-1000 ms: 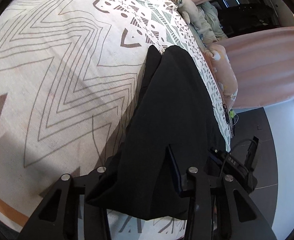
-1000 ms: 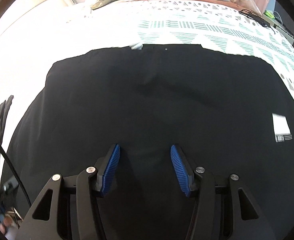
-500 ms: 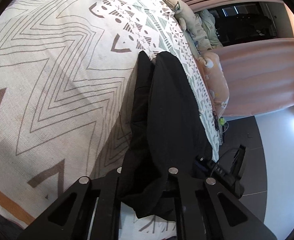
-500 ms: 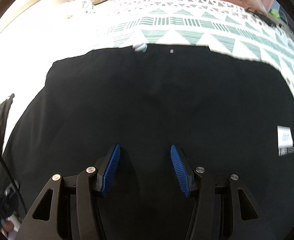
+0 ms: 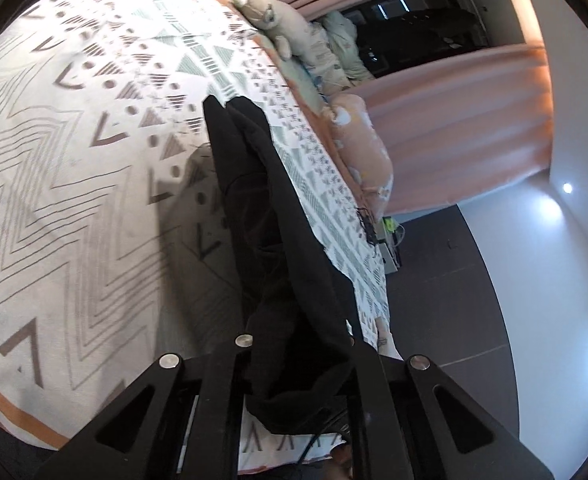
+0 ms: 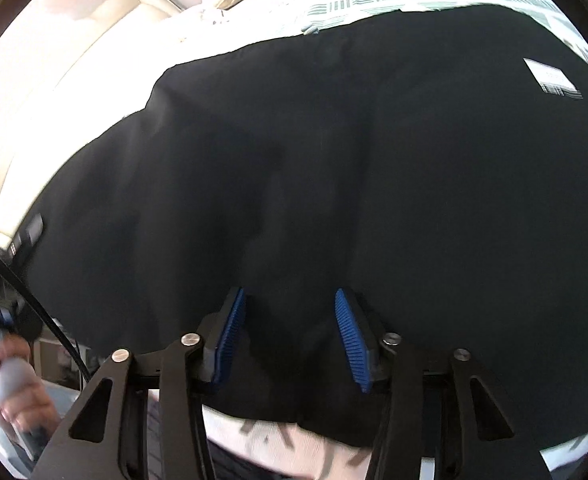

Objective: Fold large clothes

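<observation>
Black garment (image 6: 373,160) on white bedspread (image 5: 54,180) with grey zigzags, green triangles, orange border.

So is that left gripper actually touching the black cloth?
Touching. In the left wrist view the black garment bunches between the closed fingers of the left gripper and lifts off the patterned bedspread from there.
</observation>
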Demonstrator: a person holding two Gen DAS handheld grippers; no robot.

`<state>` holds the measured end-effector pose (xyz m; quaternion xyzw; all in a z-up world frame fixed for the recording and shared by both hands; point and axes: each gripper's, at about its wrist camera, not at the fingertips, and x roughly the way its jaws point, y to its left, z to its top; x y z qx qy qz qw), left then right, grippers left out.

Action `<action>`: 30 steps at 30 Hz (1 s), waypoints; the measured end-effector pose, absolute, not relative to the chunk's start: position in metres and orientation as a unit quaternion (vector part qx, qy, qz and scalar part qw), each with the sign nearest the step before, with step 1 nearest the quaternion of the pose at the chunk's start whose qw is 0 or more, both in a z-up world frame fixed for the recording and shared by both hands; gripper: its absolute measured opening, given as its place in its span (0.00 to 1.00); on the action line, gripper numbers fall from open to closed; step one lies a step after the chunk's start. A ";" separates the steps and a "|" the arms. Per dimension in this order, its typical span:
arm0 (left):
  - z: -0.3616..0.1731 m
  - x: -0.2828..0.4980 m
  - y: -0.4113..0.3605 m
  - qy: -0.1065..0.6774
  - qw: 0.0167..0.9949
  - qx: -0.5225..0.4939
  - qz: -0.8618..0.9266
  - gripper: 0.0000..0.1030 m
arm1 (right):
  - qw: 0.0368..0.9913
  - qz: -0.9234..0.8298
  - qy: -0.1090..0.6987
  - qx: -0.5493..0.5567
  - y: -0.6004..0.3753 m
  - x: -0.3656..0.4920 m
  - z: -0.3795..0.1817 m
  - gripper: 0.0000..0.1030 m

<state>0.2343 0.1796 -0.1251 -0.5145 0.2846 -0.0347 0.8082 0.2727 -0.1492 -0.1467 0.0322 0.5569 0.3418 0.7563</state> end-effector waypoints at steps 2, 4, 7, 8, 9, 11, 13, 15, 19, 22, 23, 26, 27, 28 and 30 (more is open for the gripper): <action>-0.114 0.241 0.171 0.286 0.814 -0.503 -0.045 0.10 | 0.757 0.344 0.555 0.036 -0.151 0.266 -0.154 0.39; -0.104 0.247 0.163 0.287 0.819 -0.494 -0.055 0.10 | 0.755 0.346 0.555 0.044 -0.155 0.256 -0.162 0.38; -0.091 0.255 0.147 0.291 0.826 -0.477 -0.073 0.10 | 0.752 0.351 0.556 0.057 -0.160 0.241 -0.177 0.38; -0.087 0.258 0.143 0.291 0.828 -0.473 -0.077 0.10 | 0.750 0.354 0.556 0.059 -0.160 0.238 -0.182 0.37; -0.082 0.261 0.138 0.290 0.830 -0.469 -0.082 0.10 | 0.747 0.357 0.557 0.062 -0.160 0.238 -0.184 0.37; -0.073 0.269 0.128 0.291 0.834 -0.461 -0.089 0.10 | 0.744 0.363 0.554 0.082 -0.166 0.235 -0.188 0.36; -0.067 0.275 0.118 0.293 0.836 -0.454 -0.097 0.10 | 0.750 0.356 0.549 0.092 -0.173 0.246 -0.189 0.36; -0.061 0.283 0.108 0.296 0.838 -0.446 -0.105 0.10 | 0.758 0.346 0.544 0.096 -0.180 0.228 -0.187 0.36; -0.054 0.298 0.085 0.304 0.840 -0.432 -0.122 0.10 | 0.772 0.336 0.528 0.116 -0.197 0.223 -0.183 0.37; -0.053 0.310 0.065 0.314 0.839 -0.422 -0.137 0.10 | 0.782 0.321 0.519 0.129 -0.211 0.212 -0.175 0.53; -0.052 0.313 0.059 0.317 0.839 -0.419 -0.142 0.10 | 0.788 0.311 0.515 0.131 -0.212 0.211 -0.175 0.57; -0.055 0.325 0.040 0.329 0.836 -0.410 -0.157 0.10 | 0.809 0.281 0.500 0.128 -0.222 0.207 -0.178 0.59; -0.056 0.329 0.035 0.333 0.835 -0.408 -0.162 0.10 | 0.817 0.267 0.496 0.125 -0.224 0.205 -0.180 0.59; -0.057 0.333 0.029 0.337 0.833 -0.406 -0.166 0.10 | 0.821 0.259 0.494 0.123 -0.227 0.205 -0.180 0.59; -0.061 0.342 0.014 0.347 0.829 -0.401 -0.176 0.10 | 0.827 0.244 0.491 0.126 -0.234 0.204 -0.184 0.59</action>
